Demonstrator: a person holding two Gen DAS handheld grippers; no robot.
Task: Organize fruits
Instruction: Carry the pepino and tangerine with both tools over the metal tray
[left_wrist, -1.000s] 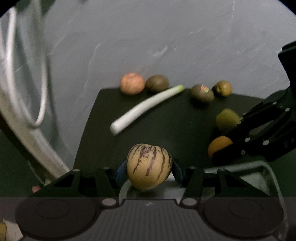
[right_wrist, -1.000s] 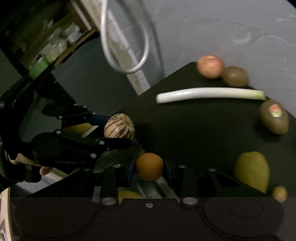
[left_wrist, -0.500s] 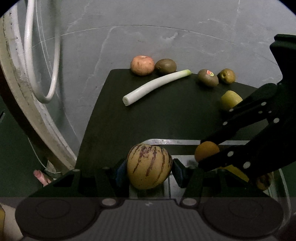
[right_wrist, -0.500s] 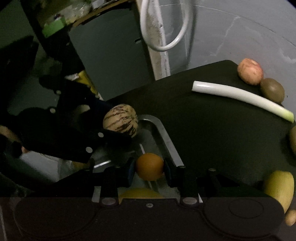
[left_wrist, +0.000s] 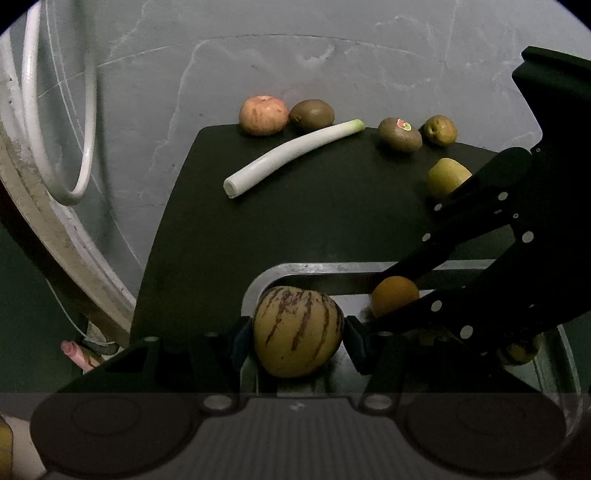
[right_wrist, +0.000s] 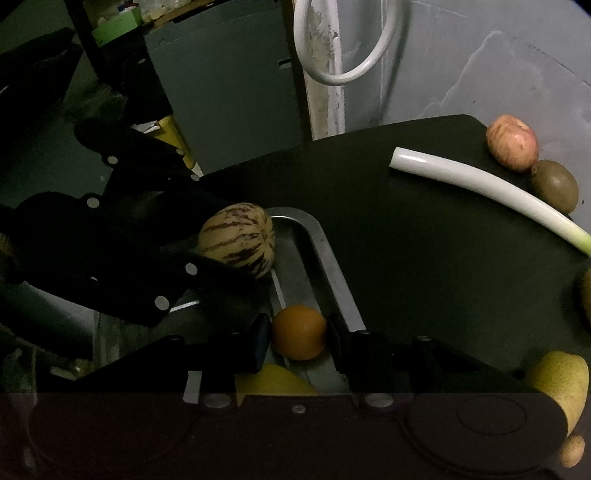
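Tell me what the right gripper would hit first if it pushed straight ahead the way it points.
Probably the metal tray: the right gripper, shut on the orange, points steeply down into it. A yellow fruit lies just beneath; depth is unclear.

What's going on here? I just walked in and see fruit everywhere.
A person is sorting fruit with two handheld grippers. The left gripper has its jaws shut on a striped melon, the right gripper on an orange, both over a metal tray. An apple, leek and kiwis sit on the dark table.
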